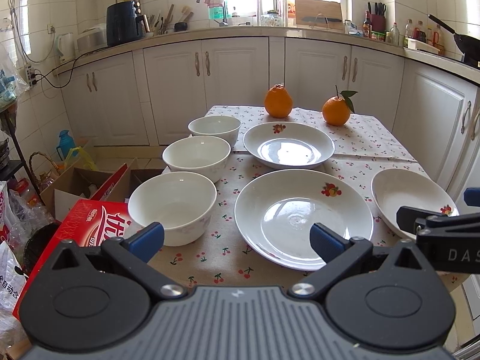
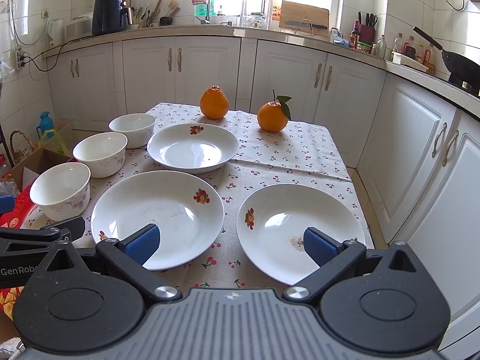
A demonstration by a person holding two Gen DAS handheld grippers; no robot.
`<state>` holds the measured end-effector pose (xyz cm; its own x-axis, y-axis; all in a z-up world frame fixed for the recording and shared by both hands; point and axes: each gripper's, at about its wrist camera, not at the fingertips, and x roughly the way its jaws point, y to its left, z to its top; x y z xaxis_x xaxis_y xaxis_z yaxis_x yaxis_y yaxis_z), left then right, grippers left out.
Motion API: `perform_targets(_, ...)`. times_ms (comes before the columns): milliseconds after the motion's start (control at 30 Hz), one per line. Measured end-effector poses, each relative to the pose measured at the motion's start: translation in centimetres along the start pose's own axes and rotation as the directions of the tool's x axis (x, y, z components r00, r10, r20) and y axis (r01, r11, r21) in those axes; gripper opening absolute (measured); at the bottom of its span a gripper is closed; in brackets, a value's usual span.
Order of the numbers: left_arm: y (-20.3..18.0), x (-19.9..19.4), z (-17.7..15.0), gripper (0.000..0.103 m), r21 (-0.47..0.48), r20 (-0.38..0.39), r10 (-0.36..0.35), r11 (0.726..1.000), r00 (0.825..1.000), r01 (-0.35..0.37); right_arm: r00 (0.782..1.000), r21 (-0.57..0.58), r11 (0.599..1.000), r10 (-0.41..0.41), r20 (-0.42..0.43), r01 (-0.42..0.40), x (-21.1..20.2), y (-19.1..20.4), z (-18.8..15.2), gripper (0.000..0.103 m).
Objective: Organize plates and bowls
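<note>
Three white bowls stand in a row along the table's left side: near bowl [image 1: 173, 207] [image 2: 61, 190], middle bowl [image 1: 196, 156] [image 2: 100, 153], far bowl [image 1: 214, 129] [image 2: 132, 129]. Three white plates with fruit prints lie to their right: far plate [image 1: 288, 145] [image 2: 193, 148], near middle plate [image 1: 303, 219] [image 2: 157, 217], near right plate [image 1: 412, 201] [image 2: 300, 229]. My left gripper [image 1: 237, 241] is open, hovering near the table's front between the near bowl and the middle plate. My right gripper [image 2: 231, 243] is open above the gap between both near plates.
Two oranges [image 1: 278, 101] [image 1: 336, 110] sit at the table's far end on the cherry-print cloth [image 1: 369, 138]. A red carton [image 1: 90, 222] and cardboard boxes [image 1: 78, 186] crowd the floor at left. White cabinets [image 2: 420, 150] run close along the right and back.
</note>
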<state>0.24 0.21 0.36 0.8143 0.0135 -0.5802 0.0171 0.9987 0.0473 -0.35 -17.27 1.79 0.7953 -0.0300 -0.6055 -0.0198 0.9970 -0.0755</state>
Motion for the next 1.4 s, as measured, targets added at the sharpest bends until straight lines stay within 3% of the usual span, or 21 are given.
perform_targets(1400, -0.29, 0.51, 0.02, 0.102, 0.003, -0.016, -0.008, 1.0, 1.0, 0.008, 1.0, -0.006, 1.0, -0.004, 0.006, 0.004, -0.26, 0.09, 0.04, 0.103)
